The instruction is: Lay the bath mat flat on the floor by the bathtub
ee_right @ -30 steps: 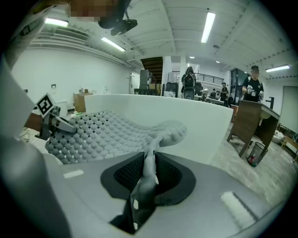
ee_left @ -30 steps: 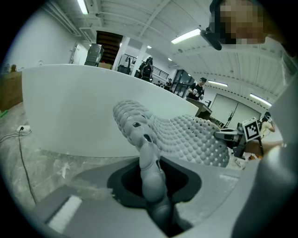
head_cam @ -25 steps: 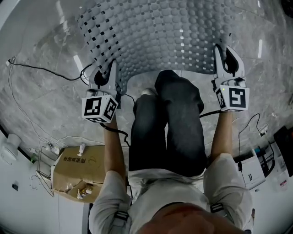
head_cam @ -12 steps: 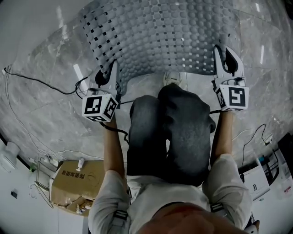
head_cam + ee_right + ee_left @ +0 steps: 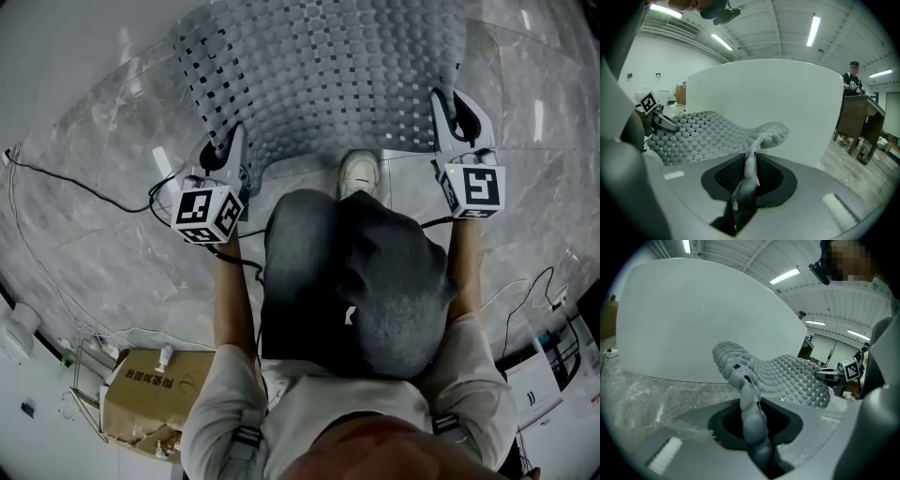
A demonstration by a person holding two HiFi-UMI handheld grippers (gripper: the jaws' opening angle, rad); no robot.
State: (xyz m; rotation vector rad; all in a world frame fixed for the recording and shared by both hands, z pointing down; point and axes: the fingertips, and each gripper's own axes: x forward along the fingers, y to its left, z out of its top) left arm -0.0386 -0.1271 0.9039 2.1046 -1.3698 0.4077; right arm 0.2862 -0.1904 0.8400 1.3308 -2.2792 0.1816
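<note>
Bath mat (image 5: 328, 75): grey and bumpy, with lots of little holes. Spread out in front of the knees (image 5: 356, 281), over the floor (image 5: 84, 244) and right by the bathtub (image 5: 693, 319). Held up at both near corners, with a dip in the middle.
Far edge of the mat: cannot tell if touching the floor.
Left gripper (image 5: 227, 150): closed on the near left corner of the bath mat, with the rubber pinched tight between the two jaws.
Right gripper (image 5: 456, 114): closed on the near right corner of the bath mat, with the thin edge squeezed between the two jaws.
Bathtub: white and smooth, with a round wall just behind the mat.
Floor: shiny grey stone tiles.
Knees: in dark trousers, bent, between the two arms.
Shoe (image 5: 359, 173): white, on the floor just by the near edge of the mat, between the two grippers.
Cable (image 5: 75, 173): thin and black, lying on the floor to the left of the left gripper.
Cardboard box (image 5: 150, 394): brown and open at the top, down in the left corner of the head view, well apart from the mat.
</note>
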